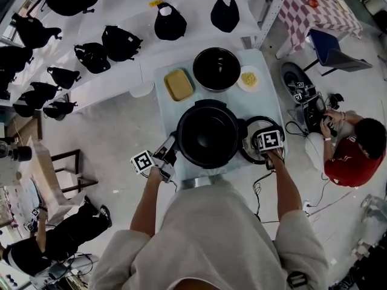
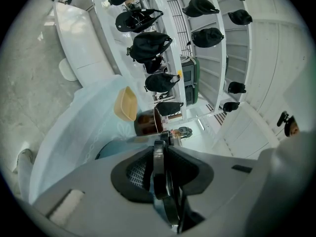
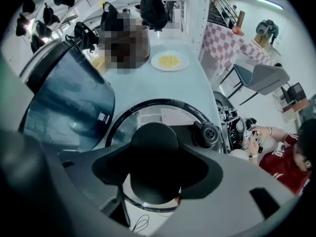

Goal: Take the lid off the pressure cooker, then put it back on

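At a pale-blue bench (image 1: 269, 98) seen from above, the left hand-held gripper (image 1: 171, 151) reaches level to the left flank of the open cooker (image 1: 207, 135). Its own view shows the jaws pressed onto a thin black edge (image 2: 170, 206) of the cooker. That edge is seen end-on, and whether it is a side handle or the rim cannot be told. The gripper's grey body hides nearly all of the cooker in that view. Only a blue-grey sliver shows, with a yellow dish (image 2: 126, 103) beyond it.

The cooker stands mid-bench with its dark inside bare. Behind it, left to right, sit the dish, a black bowl (image 1: 216, 69) and a plate (image 1: 248, 78) of yellow food. The wearer's own shoulders cover the bench's near edge.

The lid (image 1: 260, 121) lies flat on the bench, just right of the cooker and close against it. The right hand-held gripper's marker cube (image 1: 270, 139) covers much of the lid from above and hides the jaws below. In its own view, the right hand-held gripper (image 3: 154, 168) points steeply down with the lid's knob (image 3: 154, 144) between its jaws. The pads sit against both sides of the knob with no gap visible, though black on black makes the contact hard to read. The lid's valve (image 3: 207, 134) shows at the right, and its near rim is cut off by the gripper. The cooker's wall runs out of that view at the left.

Far right, a person (image 1: 351, 159) in red sits on the floor.
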A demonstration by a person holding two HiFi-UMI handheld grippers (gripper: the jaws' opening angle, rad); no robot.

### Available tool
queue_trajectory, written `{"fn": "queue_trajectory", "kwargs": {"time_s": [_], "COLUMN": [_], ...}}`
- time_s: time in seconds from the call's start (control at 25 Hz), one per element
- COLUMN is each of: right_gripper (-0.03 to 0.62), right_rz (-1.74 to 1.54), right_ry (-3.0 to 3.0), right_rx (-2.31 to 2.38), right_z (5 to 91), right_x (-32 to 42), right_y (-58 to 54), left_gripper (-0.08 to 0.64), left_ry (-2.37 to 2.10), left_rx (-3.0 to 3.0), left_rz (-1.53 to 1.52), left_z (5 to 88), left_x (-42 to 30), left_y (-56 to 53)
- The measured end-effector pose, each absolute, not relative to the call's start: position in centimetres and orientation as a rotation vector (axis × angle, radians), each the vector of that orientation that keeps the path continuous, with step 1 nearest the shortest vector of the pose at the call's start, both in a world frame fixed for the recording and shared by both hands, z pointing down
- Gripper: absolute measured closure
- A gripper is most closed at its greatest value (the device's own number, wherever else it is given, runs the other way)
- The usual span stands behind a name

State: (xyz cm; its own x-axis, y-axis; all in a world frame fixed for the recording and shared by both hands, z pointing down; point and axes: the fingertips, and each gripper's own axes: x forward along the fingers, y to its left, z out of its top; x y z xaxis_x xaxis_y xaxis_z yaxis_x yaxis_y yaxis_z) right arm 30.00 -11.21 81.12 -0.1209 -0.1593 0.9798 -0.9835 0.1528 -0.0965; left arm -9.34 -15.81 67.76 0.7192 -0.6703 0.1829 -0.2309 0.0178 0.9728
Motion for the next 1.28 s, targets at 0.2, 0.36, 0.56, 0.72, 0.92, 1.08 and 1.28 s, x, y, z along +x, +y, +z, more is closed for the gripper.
{"fn": "queue_trajectory", "kwargs": {"time_s": [0.2,0.36,0.56,0.72,0.92,1.08,1.28], "right_gripper": [0.319,0.321,0.321,0.321,0.321,0.321,0.321], "right_rz": [1.075,1.074,1.068,1.063,1.025,0.990,0.918], "right_ry": [-1.490,-1.492,-1.527,-1.557,-1.605,-1.639,-1.675], "right_rx": [1.157,1.152,1.135,1.159,1.169,1.169,1.176], "right_z": [81.1,81.1,80.4,78.8,75.3,71.7,67.4], "right_x": [30.0,29.9,29.5,29.4,29.7,29.6,29.4], "right_y": [-11.3,-11.1,-10.1,-9.2,-8.7,-8.3,-8.1], "left_gripper": [0.473,0.474,0.472,0.474,0.474,0.474,0.476], "left_ry": [-0.755,-0.752,-0.747,-0.745,-0.740,-0.748,-0.729], "left_rx": [1.553,1.552,1.555,1.557,1.553,1.571,1.547], "left_rz": [-0.403,-0.404,-0.409,-0.407,-0.405,-0.398,-0.417], "left_z": [67.7,67.7,67.7,67.7,67.7,67.9,67.7], "left_x": [-9.3,-9.2,-9.3,-9.4,-9.3,-9.5,-9.3], "left_y": [-15.8,-15.8,-15.9,-15.8,-15.7,-15.8,-15.8]}}
